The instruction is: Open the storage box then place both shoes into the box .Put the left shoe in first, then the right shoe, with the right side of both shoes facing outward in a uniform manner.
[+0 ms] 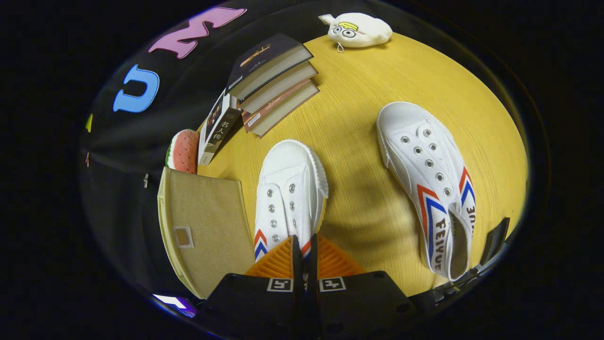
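A white canvas shoe (290, 189) with red and blue stripes points its toe away from me, and its heel end runs in between my fingers. My gripper (304, 243) is shut on the rear edge of this shoe, with only a thin strip of fabric showing in the narrow gap. I cannot tell whether the shoe rests on the yellow wooden table (358, 141) or hangs just above it. The second white shoe (432, 179) lies apart to the right, tilted so its striped side faces up. A beige fabric storage box (203, 226) stands directly left of the held shoe.
Beyond the box is a stack of three books (273, 80), with another book (219, 125) leaning beside it and a watermelon-slice toy (183, 151). A white plush toy (358, 29) lies at the table's far edge. Bare tabletop separates the two shoes.
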